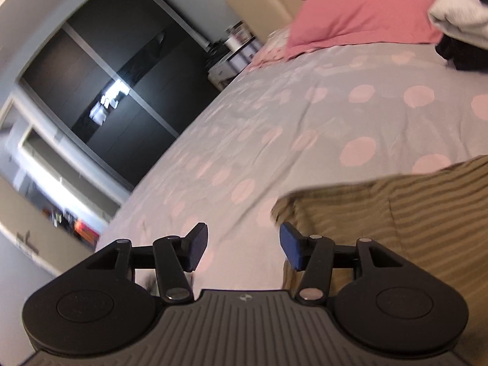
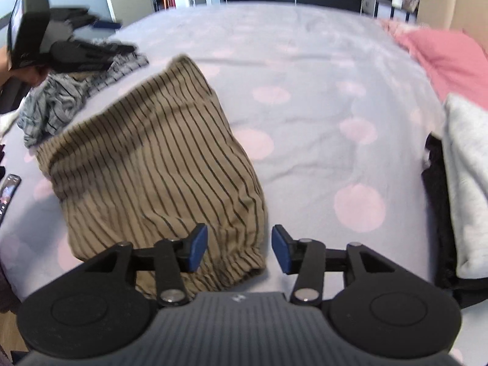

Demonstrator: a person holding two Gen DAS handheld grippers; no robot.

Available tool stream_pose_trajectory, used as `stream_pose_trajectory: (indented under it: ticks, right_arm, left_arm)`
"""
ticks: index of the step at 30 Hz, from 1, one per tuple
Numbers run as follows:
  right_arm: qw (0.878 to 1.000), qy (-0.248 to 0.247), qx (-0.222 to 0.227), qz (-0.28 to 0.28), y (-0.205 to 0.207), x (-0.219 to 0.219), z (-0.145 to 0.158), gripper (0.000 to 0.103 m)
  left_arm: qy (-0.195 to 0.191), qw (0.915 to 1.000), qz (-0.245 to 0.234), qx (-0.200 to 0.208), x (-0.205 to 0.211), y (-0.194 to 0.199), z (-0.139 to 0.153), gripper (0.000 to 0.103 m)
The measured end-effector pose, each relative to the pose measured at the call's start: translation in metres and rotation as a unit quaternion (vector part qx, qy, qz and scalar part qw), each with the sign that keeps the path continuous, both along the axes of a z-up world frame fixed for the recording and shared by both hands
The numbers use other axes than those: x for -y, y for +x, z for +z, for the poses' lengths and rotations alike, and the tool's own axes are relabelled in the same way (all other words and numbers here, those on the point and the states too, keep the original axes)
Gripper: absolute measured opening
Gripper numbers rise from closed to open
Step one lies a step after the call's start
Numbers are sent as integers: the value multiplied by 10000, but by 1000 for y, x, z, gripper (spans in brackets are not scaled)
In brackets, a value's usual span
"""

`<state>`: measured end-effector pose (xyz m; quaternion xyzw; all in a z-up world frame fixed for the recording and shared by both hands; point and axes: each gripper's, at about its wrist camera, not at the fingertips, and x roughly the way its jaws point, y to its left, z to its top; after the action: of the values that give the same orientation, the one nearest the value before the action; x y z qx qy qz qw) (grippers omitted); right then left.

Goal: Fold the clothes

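Both claws wide, nothing held — left gripper (image 1: 242, 248), right gripper (image 2: 239, 248). Striped tan garment (image 2: 158, 164) folded on bedspread (image 2: 305, 76); flatten puffed fold — then re-grip elastic hem.

A folded garment (image 2: 158, 164) lies on the bed (image 2: 305, 70) near its front edge. A crumpled heap of clothes (image 2: 58, 103) sits behind it toward the left edge. A pillow (image 2: 448, 58) lies at the far right corner, and a stack of clothes (image 2: 466, 189) along the right edge before it.
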<state>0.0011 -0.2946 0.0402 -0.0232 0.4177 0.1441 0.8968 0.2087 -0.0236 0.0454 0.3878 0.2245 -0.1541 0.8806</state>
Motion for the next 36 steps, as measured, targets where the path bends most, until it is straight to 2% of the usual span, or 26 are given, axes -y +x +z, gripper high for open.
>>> stream_pose_trajectory:
  ticks: [3, 6, 11, 16, 20, 23, 25, 30, 32, 33, 35, 36]
  right_arm:
    - [9995, 56, 112, 278, -18, -14, 11, 50]
    - [9987, -130, 109, 473, -37, -35, 13, 50]
    - [9950, -380, 100, 917, -68, -72, 6, 52]
    - [9858, -1038, 184, 1311, -89, -111, -15, 55]
    - [9708, -1805, 427, 1523, -98, -143, -39, 57]
    - [9484, -2638, 548, 1672, -94, -158, -68, 58]
    - [9302, -3159, 641, 1756, -91, -164, -87, 58]
    - [9204, -3421, 864, 1686, -82, -158, -98, 56]
    - [9197, -3472, 839, 1631, -78, -154, -99, 50]
    - [9200, -3474, 786, 1638, -76, -152, -99, 39]
    - [9128, -3612, 794, 1731, -75, -152, -101, 29]
    - [9096, -3672, 808, 1768, -75, -152, -101, 20]
  left_arm:
    - [-103, 9990, 371, -218, -32, -21, 11, 50]
    - [7, 9973, 673, -278, -61, -46, 10, 50]
    - [57, 9943, 888, -591, -92, -88, -7, 50]
    - [-295, 9879, 1222, -907, -107, -119, -32, 50]
    - [-309, 9856, 1284, -1054, -110, -137, -52, 50]
    - [-236, 9873, 1185, -1031, -107, -144, -57, 50]
    - [-332, 9875, 1157, -1018, -107, -144, -57, 50]
    - [-482, 9877, 1071, -1033, -108, -142, -63, 50]
    - [-529, 9887, 958, -1020, -107, -143, -62, 50]
    - [-540, 9894, 892, -1009, -107, -144, -62, 50]
    - [-474, 9915, 735, -958, -105, -148, -63, 50]
    - [-421, 9927, 659, -920, -103, -151, -64, 50]
